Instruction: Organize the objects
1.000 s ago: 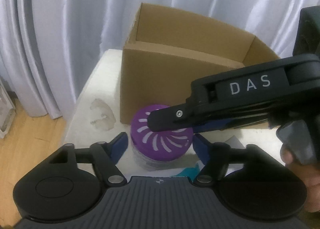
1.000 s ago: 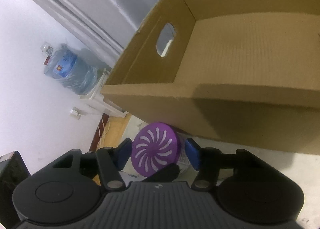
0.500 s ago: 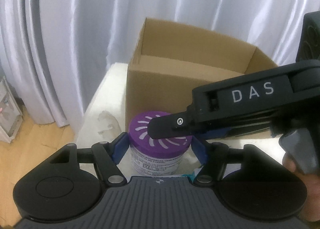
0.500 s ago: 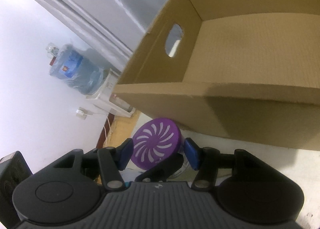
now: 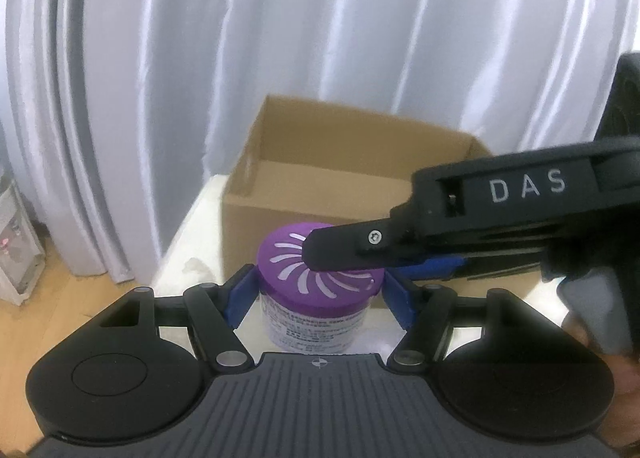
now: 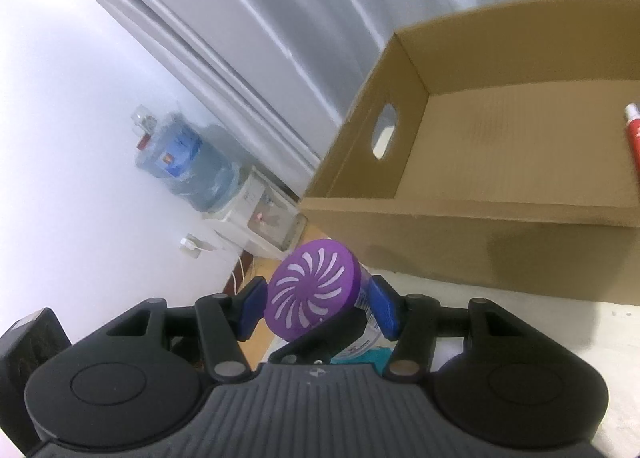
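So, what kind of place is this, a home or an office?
Probably a room in a home or small office: long white curtains, a water dispenser with its bottle on a wooden floor.

Matt cardboard box [image 5: 304, 194]; glossy purple plastic lid [image 6: 310, 290]; satiny curtain [image 5: 200, 38].

Two hand-held grippers of matching build: each has a ribbed dark grey housing flanked by two round black discs, with black linkage arms on silver pivot pins that end in blue finger pads. The left gripper [image 5: 318, 290] carries a small crosshair mark at the front of its housing. The right gripper [image 6: 318, 308], seen side-on from the left camera, is a long black bar lettered "DAS" in white, with a silver screw near its tip and a grey handle held in a hand [image 5: 592, 342] at the frame's right edge.
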Available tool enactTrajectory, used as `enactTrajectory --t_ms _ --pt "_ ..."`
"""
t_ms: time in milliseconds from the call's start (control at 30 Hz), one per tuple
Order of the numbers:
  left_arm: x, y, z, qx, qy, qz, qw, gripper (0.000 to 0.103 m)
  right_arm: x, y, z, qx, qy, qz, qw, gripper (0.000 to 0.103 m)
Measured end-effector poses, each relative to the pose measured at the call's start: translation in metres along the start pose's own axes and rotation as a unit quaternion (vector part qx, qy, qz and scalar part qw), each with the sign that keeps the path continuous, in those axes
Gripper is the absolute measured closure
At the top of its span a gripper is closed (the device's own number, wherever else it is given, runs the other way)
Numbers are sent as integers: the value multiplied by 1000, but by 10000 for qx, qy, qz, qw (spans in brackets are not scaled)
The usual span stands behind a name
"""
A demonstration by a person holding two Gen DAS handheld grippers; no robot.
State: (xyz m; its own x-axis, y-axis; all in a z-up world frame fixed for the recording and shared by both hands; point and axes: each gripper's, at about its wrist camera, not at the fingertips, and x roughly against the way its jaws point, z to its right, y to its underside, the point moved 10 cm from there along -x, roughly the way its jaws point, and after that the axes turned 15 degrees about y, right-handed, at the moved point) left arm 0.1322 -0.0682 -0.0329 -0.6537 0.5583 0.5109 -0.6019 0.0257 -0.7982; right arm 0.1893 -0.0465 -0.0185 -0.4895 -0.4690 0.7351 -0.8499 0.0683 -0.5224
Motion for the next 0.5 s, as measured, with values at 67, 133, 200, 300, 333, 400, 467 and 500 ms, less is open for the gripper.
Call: enactTrajectory --t_ms 67,133,200,300,333,400,467,500 --pt "1 -1 12 -43 98 44 9999 35 14 1 5 -23 0 89 10000 44" --pt "0 1 24 -107 183 64 9998 35 26 4 11 -60 21 158 9999 44" --pt "-4 6 35 -185 278 54 9994 35 36 8 18 -79 84 207 9997 44" --pt "-12 19 48 -249 409 -36 9988 35 43 17 31 -78 269 232 9993 43" --pt "-14 23 51 -262 447 -83 9986 35 44 20 36 -84 338 217 9992 44" --pt "-18 33 57 -291 498 -174 9982 35 42 26 44 -97 453 173 9988 44" --pt "-26 40 54 -266 542 -268 9978 35 39 33 51 -93 546 118 9984 44" --pt "-28 45 55 -257 566 -319 9976 35 38 36 54 -83 596 96 9981 44"
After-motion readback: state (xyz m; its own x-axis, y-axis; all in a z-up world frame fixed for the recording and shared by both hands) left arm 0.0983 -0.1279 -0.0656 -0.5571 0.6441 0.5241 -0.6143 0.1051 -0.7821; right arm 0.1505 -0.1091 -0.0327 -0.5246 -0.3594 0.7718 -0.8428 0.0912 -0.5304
